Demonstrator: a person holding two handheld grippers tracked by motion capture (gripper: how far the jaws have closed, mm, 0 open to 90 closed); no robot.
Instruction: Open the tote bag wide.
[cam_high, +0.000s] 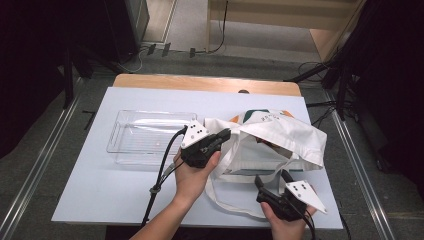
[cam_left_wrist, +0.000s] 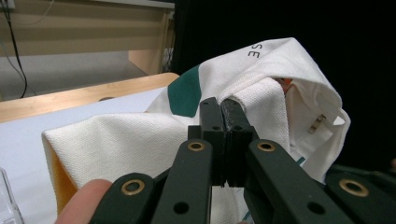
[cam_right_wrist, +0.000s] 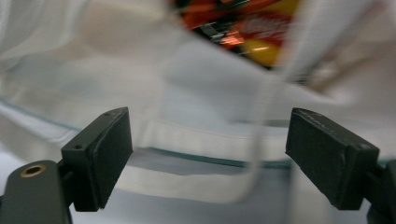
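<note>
A white cloth tote bag with green print lies on the right half of the white table top. My left gripper is shut on the bag's rim at its left side and holds that edge lifted, so the mouth gapes. In the left gripper view the closed jaws pinch a fold of the bag. My right gripper stands open at the bag's near side, by the loose handle strap. Between its spread jaws I see the bag's hem, with a red-orange packet inside the mouth, blurred.
A clear plastic tray sits left of the bag, behind my left hand; its corner shows beside the left gripper. The table's wooden far edge runs along the back. Black cables trail from both grippers toward the near edge.
</note>
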